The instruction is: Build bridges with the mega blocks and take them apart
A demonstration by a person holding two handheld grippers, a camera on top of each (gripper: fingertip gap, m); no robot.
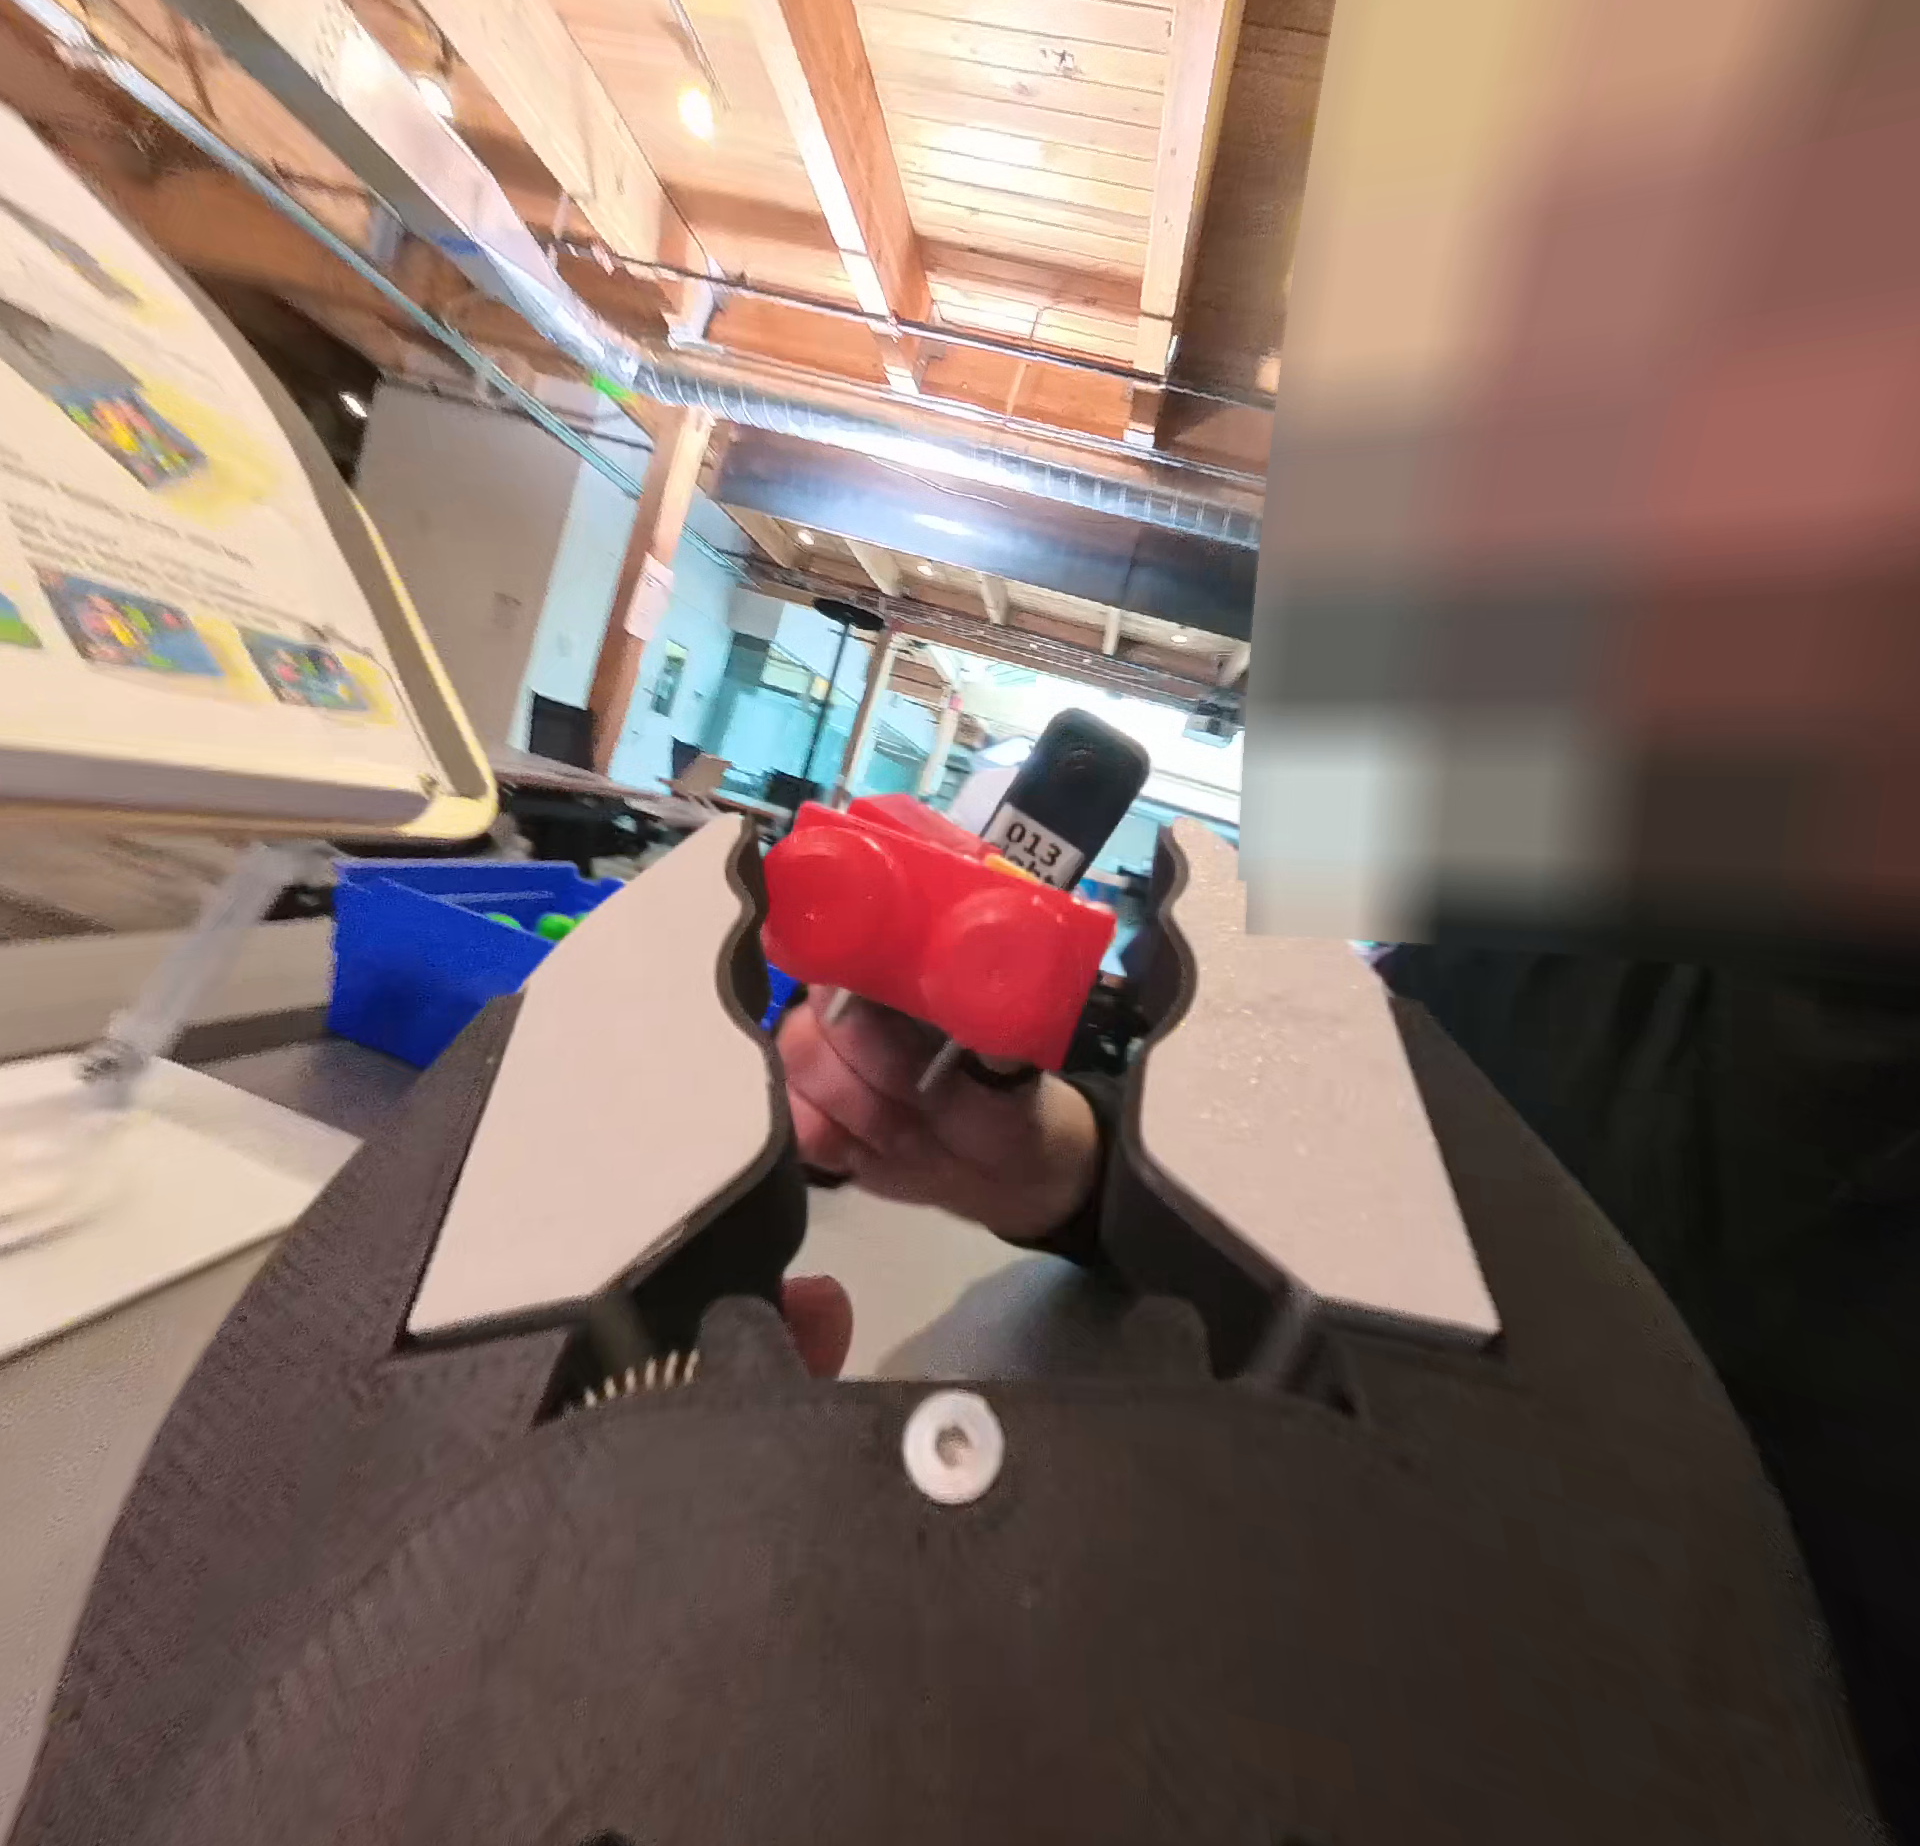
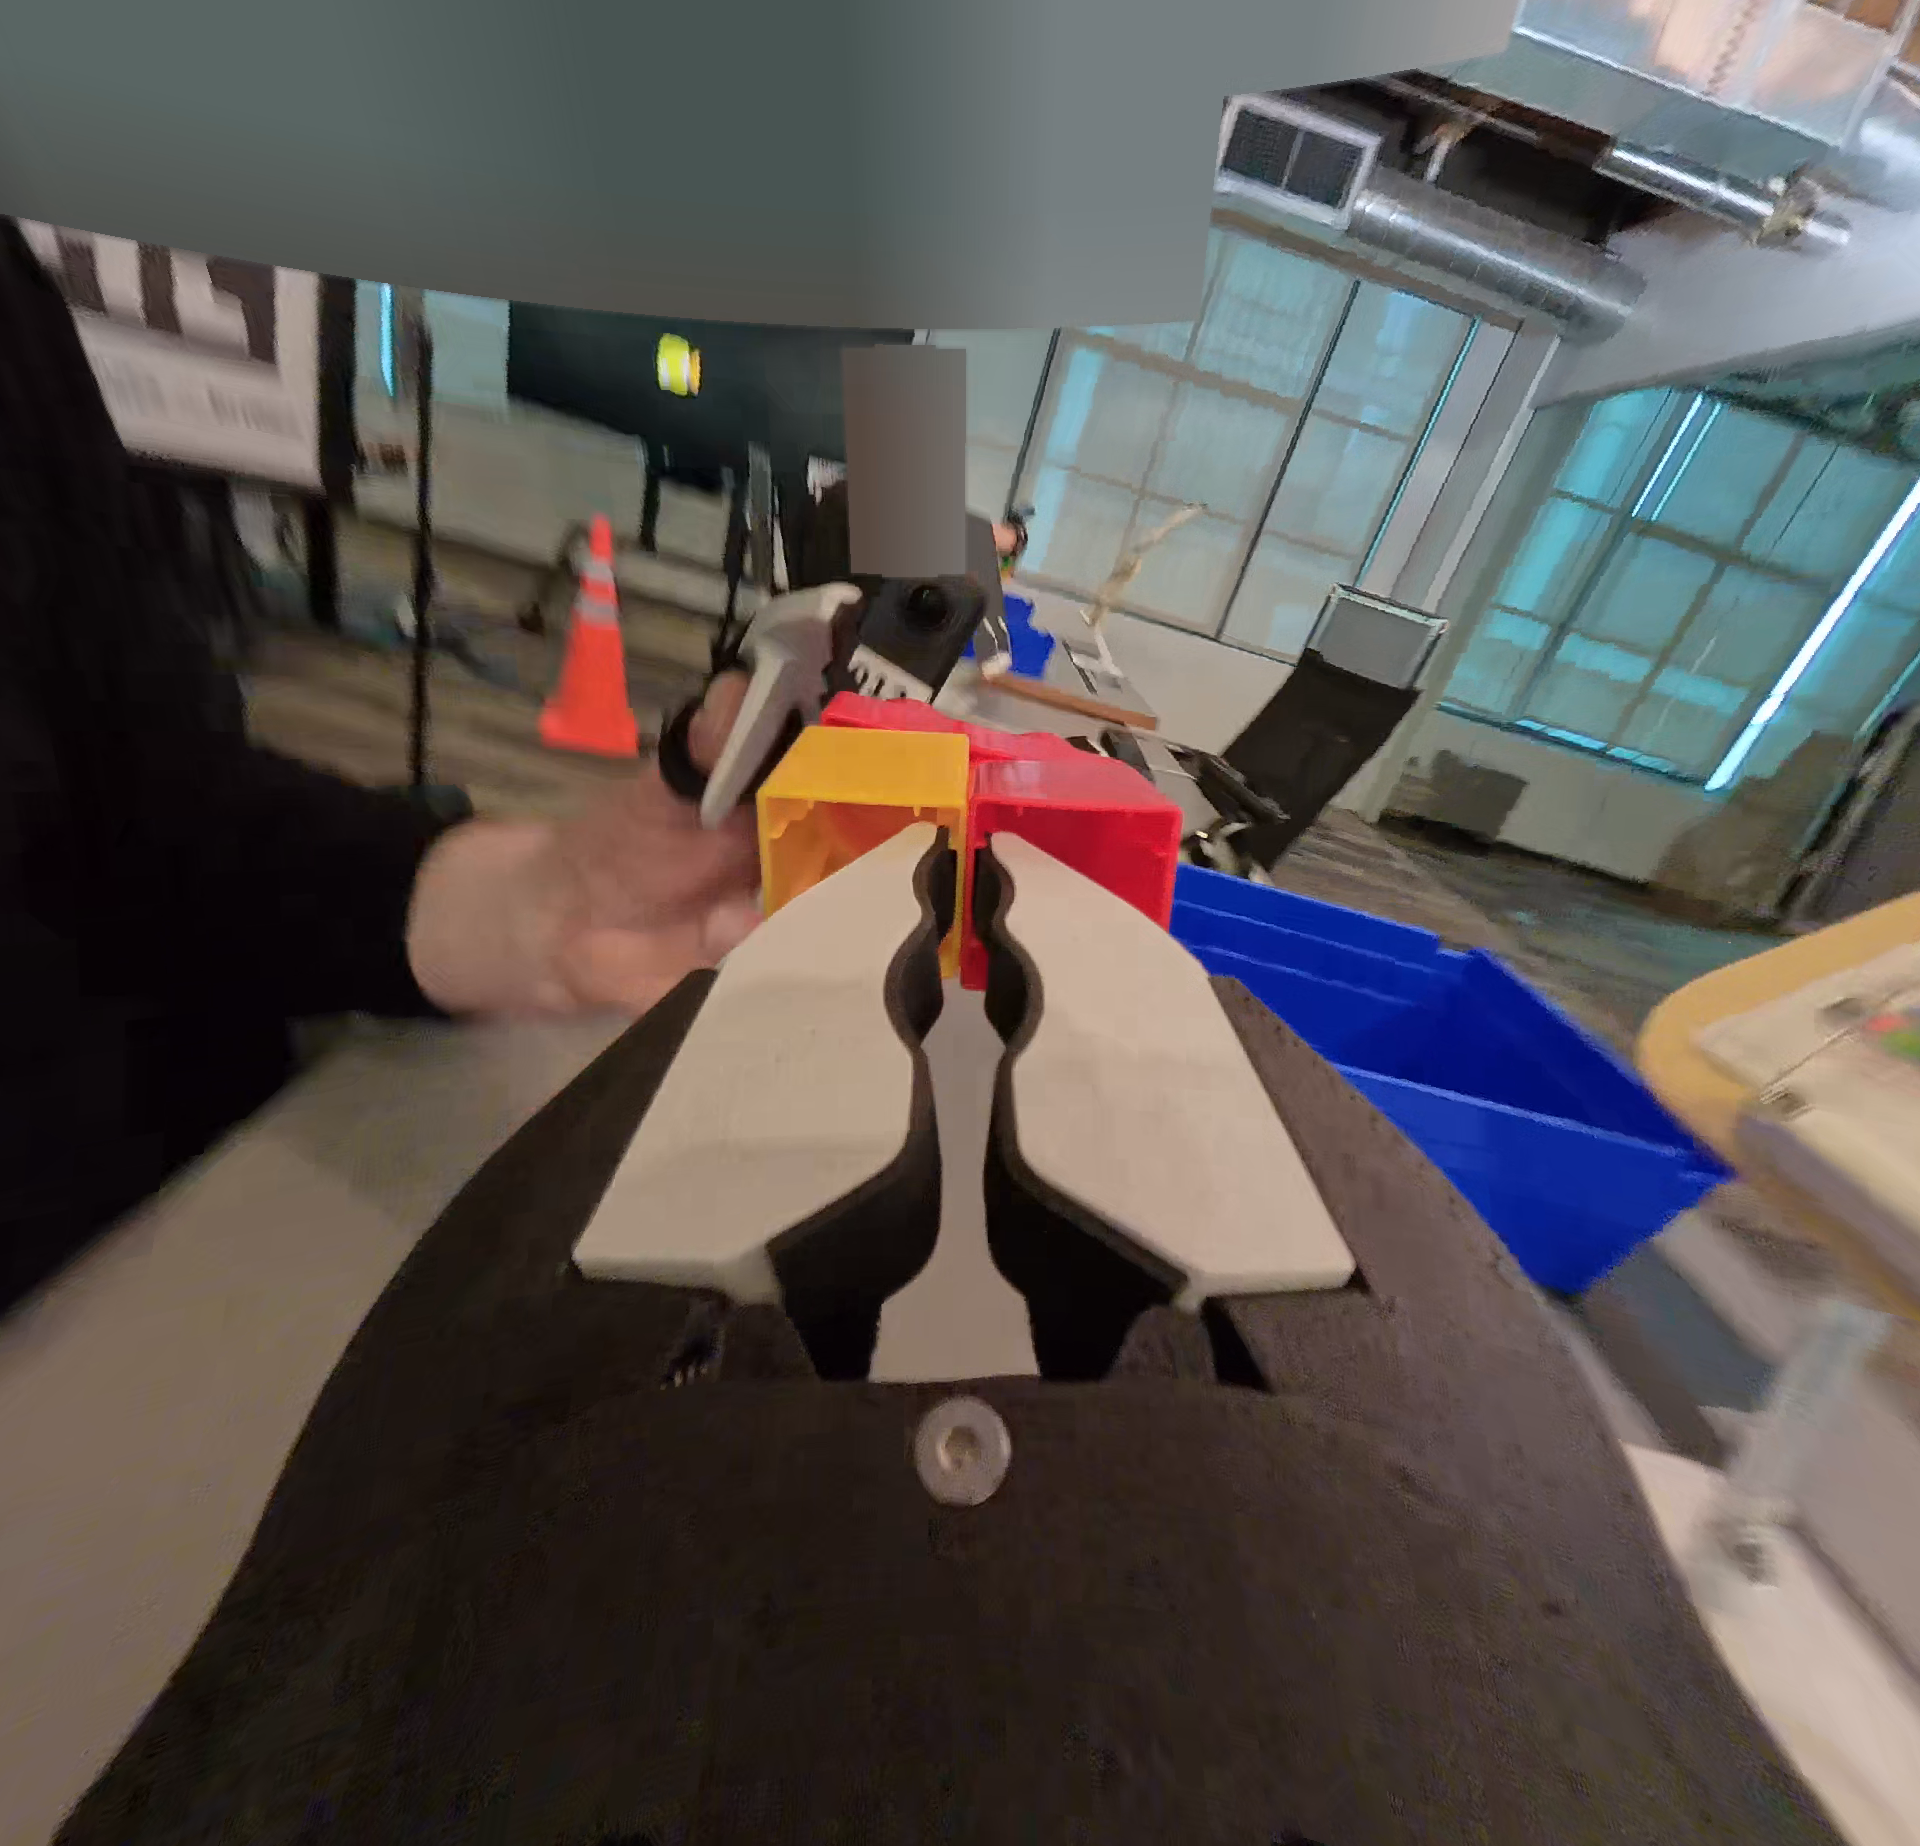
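Right wrist view alone shows yellow block [image 2: 862, 773]; right hand-held gripper [image 2: 966, 846] clamps block walls; left hand-held gripper [image 1: 961, 877] wide open

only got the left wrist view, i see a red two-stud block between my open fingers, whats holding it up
Observer: The right gripper. Its fingers are closed on the adjoining walls of a yellow block and a red block, reaching into their hollow undersides.
Operator: yellow? i barely see any
Observer: It sits side by side with that red block. Your red two-stud block lies across the far ends of both, apparently joining them.
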